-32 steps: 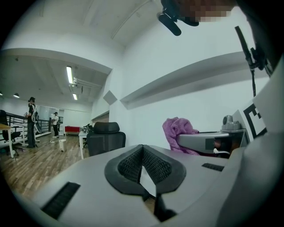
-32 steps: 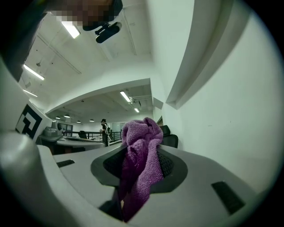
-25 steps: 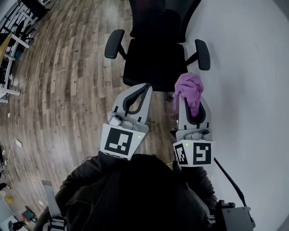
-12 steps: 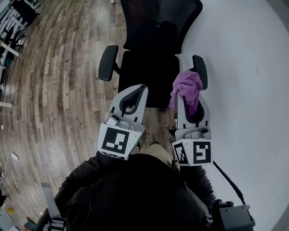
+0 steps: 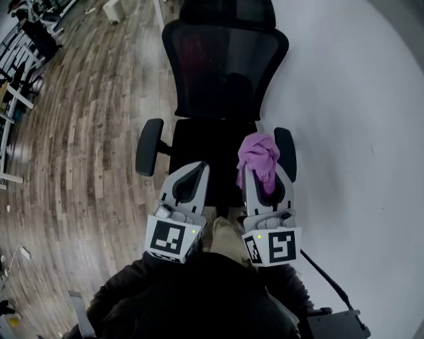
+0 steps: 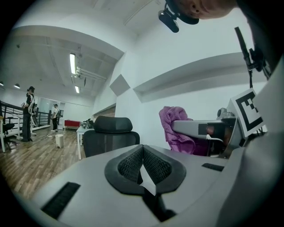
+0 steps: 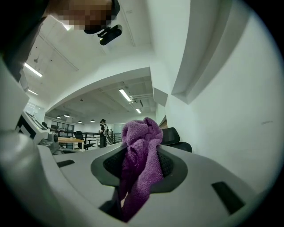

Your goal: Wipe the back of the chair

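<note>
A black office chair faces me in the head view, with its mesh back (image 5: 225, 73), headrest (image 5: 228, 12) and seat (image 5: 212, 149). My left gripper (image 5: 198, 168) hangs over the seat's front left, shut and empty, its pads (image 6: 133, 163) pressed together. Over the seat's front right, by the right armrest (image 5: 285, 144), my right gripper (image 5: 261, 167) is shut on a bunched purple cloth (image 5: 258, 154). The cloth (image 7: 140, 164) fills the jaws in the right gripper view and spills over their tips. The chair's headrest (image 6: 112, 124) shows beyond the left jaws.
Wood-plank floor (image 5: 86, 132) lies left of the chair, a white wall (image 5: 351, 119) on its right. Desks (image 5: 16, 99) stand far left. Two people (image 6: 31, 113) and a white bin (image 6: 59, 140) are far off. A cable runs to a black box (image 5: 334, 324) at the lower right.
The chair has slid down the head view, so its full back and headrest now show. Both grippers sit lower in the frame and closer together, still shut; the cloth stays in the right one.
</note>
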`<state>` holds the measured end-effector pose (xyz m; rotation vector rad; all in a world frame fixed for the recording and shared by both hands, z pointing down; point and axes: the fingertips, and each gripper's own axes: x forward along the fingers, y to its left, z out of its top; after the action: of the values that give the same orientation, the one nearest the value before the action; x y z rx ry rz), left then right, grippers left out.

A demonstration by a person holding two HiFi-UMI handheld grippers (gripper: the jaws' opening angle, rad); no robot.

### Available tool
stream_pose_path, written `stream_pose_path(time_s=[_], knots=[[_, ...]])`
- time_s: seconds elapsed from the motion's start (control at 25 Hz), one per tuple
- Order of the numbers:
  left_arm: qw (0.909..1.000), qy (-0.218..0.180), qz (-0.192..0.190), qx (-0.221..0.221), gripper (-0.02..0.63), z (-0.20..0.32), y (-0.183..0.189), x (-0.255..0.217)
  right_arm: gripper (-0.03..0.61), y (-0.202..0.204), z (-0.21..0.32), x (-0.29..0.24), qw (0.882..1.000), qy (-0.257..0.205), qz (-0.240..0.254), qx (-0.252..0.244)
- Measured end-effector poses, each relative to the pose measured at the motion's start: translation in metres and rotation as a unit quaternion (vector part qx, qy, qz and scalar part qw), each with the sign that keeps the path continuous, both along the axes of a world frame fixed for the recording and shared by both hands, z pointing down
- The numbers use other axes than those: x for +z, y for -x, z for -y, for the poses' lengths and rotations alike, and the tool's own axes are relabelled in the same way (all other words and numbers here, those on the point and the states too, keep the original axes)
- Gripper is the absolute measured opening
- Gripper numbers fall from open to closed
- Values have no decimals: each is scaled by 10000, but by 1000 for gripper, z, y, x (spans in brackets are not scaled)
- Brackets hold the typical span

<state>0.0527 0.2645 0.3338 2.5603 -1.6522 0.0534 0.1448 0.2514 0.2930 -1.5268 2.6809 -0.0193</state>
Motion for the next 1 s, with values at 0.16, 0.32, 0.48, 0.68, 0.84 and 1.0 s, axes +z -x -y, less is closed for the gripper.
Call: stream_pose_path(time_s=[0.16,0.32,0.48,0.68,0.84,1.0], knots=[[9997,175,63,-146,9,47,-13,-3,120,-5,47,-5,9996,48,76,-276],[9995,71,55,-302,9,92,-32,-30,120,-13,91,-28,9984,12,29,-571],[9983,139,125,-561,9,124,-28,-30,120,-9,129,-27,9970,17,43,-766],[9971,-1,135,-746,9,152,-10,-47,120,5,160,-44,9957,-56,-2,-922],[9971,7,187,-739,9,180,10,-44,120,21,185,-40,9962,-148,-7,-859],[9989,-48,299,-368,9,214,26,-32,120,35,217,-26,9985,-139,73,-527]])
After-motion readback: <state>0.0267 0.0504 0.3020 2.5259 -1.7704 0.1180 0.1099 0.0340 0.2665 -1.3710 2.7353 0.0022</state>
